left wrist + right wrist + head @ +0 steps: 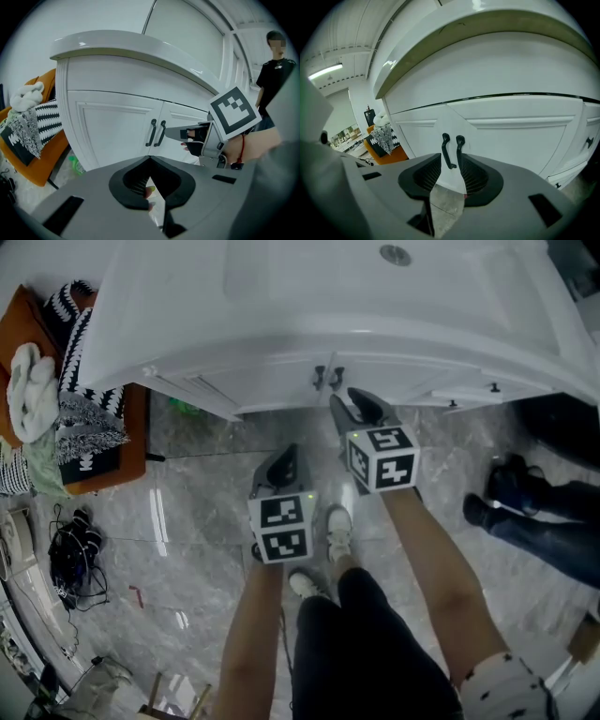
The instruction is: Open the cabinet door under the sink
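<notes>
Two black bar handles (446, 151), centre frame, look rigid for us to grasp; right gripper (449, 163) gapes empty, left gripper (150, 161) shut.

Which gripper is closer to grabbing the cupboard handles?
The right gripper. Its jaws are open, and the two black handles show right in the gap between them. The left gripper hangs farther back from the doors with its jaws shut.

Bright, even light, fisheye edges, floor glare
</notes>
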`<state>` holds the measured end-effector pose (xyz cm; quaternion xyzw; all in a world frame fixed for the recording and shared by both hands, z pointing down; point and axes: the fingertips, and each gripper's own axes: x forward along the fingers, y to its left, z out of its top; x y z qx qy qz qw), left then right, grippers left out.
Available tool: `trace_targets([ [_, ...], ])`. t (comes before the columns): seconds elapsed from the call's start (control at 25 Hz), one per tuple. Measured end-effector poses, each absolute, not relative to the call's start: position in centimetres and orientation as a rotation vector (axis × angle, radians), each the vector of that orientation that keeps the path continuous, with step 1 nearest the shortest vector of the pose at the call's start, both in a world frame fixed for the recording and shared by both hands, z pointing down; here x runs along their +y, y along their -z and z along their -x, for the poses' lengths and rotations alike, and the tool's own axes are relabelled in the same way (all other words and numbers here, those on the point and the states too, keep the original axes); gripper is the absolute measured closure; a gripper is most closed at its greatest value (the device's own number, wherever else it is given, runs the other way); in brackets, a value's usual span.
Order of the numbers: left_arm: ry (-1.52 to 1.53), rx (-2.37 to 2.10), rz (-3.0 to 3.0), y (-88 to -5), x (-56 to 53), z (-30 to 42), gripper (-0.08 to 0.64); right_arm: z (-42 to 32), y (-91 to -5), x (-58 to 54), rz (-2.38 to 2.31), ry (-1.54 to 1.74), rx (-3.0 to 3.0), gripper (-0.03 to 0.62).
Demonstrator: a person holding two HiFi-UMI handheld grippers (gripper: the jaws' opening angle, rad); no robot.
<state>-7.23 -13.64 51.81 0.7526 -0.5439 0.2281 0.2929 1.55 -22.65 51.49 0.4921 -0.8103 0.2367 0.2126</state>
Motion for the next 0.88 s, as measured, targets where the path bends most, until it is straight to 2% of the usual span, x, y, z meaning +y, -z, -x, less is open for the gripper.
trace_targets([
  [0.36, -0.619, -1.445, -2.015, -52.2, -14.9, 7.5, 0.563, -1.7, -52.9, -25.0, -1.398, -0.641, -2.202, 0.443],
  [0.88, -0.639, -1.448, -1.998, -53.1, -15.1, 7.9, 0.561, -1.8, -53.6, -26.6, -1.479, -0.633, -2.146, 0.443],
])
